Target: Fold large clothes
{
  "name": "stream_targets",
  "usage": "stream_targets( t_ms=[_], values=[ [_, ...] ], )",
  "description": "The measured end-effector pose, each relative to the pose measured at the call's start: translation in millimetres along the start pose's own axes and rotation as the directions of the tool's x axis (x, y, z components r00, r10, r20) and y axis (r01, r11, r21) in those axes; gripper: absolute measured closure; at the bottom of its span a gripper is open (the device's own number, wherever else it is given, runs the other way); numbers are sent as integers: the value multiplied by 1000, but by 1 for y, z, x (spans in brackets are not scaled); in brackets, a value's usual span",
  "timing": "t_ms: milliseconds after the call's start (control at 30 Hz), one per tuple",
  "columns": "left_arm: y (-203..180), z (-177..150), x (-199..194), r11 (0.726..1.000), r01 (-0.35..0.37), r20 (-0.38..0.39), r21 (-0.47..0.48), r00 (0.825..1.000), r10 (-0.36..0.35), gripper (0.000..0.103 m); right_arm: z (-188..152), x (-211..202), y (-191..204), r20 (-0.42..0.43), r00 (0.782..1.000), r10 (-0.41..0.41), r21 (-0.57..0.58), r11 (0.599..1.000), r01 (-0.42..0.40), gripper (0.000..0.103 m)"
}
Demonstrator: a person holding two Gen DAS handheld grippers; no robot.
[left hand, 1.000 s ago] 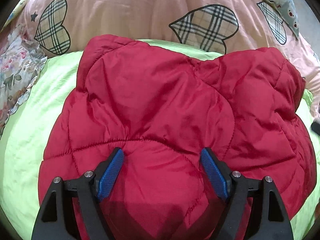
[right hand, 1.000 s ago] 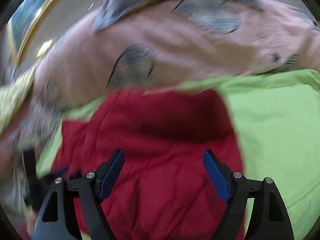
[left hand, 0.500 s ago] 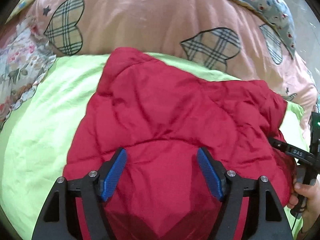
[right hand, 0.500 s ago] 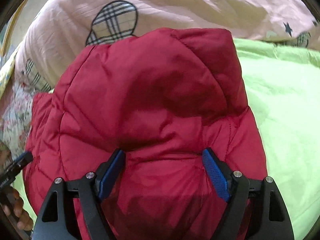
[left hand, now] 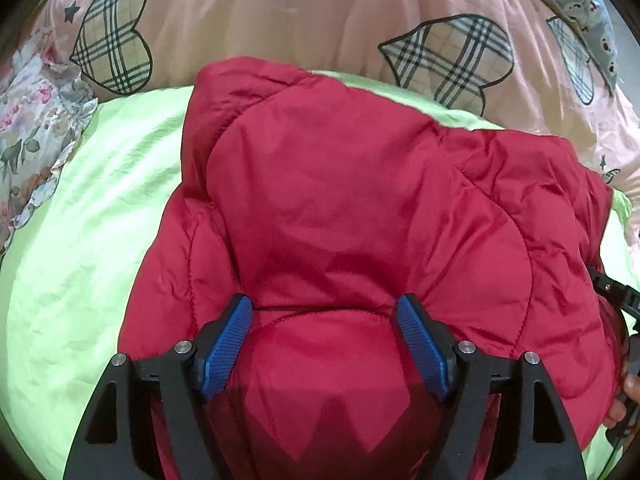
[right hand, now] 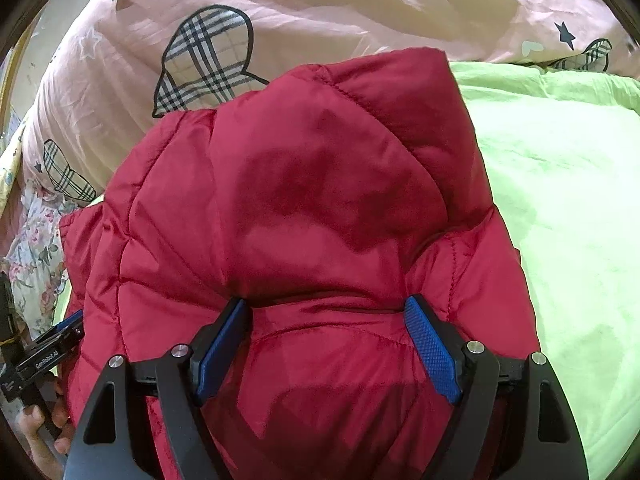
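On the bed: a red quilted jacket [left hand: 360, 220] lies bundled on a lime-green sheet [left hand: 80, 240], its far edge against a pink quilt [left hand: 280, 12] printed with plaid hearts.
Jacket: puffy, stitched in curved panels, creased, a folded flap uppermost.
Left wrist view only: a floral ruffled cloth [left hand: 28, 128] far left of the jaws, a blue patterned cloth [left hand: 580, 4] at upper right, and part of the right gripper's black frame with a fingertip [left hand: 632, 382] at the right edge.
Right wrist view only: the left gripper's frame and the hand [right hand: 44, 432] holding it at lower left, beside the jacket's edge; open sheet stretches right of the jaws.
Left gripper [left hand: 325, 344]: jaws opening, spread wide, a mound of jacket swelling between the blue pads; whether the pads press it cannot be told.
Right gripper [right hand: 326, 346]: jaws wide apart, pushed down into the padding, fabric bulging between the pads; no pinch is visible.
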State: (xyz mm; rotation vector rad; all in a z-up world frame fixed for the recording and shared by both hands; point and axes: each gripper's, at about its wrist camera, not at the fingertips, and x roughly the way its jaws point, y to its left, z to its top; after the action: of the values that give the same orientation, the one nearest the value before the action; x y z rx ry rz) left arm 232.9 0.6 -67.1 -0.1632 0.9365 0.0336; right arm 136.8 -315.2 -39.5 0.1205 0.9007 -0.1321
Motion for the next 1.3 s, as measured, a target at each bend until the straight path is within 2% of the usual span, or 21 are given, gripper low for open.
stream_targets(
  t_ms=[267,500,667,767,833,1000,1100,1133,1200,1267,1300],
  values=[
    [17,-5,-30,997,75,33,-32,997,-74,27,-21,-54,-5,55,998,9,-31,1000,-7,21],
    [48,-18,-74,983,161,120,-90,981,-150,17,-22,-99,-19,119,993,-20,-30,999,24,19],
    [80,-32,-80,974,167,116,-154,982,-150,16,-23,-99,-36,99,995,-26,1,1000,26,18],
    [101,-39,-78,958,200,120,-207,977,-179,16,-28,-95,-50,86,996,-36,25,999,34,18],
    [118,-45,-73,932,252,119,-262,966,-228,16,-31,-92,-59,73,997,-26,54,998,22,18],
    [142,-50,-47,887,310,82,-341,950,-301,16,-38,-76,-77,23,998,51,141,989,-53,18],
    [148,-52,-27,838,391,65,-381,915,-398,15,-41,-65,-83,-9,993,119,185,976,-116,18],
    [149,-54,-18,818,419,50,-394,898,-436,14,-42,-61,-84,-20,990,142,199,971,-136,18],
    [150,-55,-5,797,440,30,-413,882,-471,6,-45,-50,-85,-54,979,198,231,956,-181,14],
    [148,-55,6,782,461,17,-419,865,-501,5,-48,-40,-83,-75,969,235,252,945,-210,13],
    [146,-54,7,783,464,11,-414,863,-505,5,-51,-35,-81,-87,964,252,264,939,-221,13]
  ],
)
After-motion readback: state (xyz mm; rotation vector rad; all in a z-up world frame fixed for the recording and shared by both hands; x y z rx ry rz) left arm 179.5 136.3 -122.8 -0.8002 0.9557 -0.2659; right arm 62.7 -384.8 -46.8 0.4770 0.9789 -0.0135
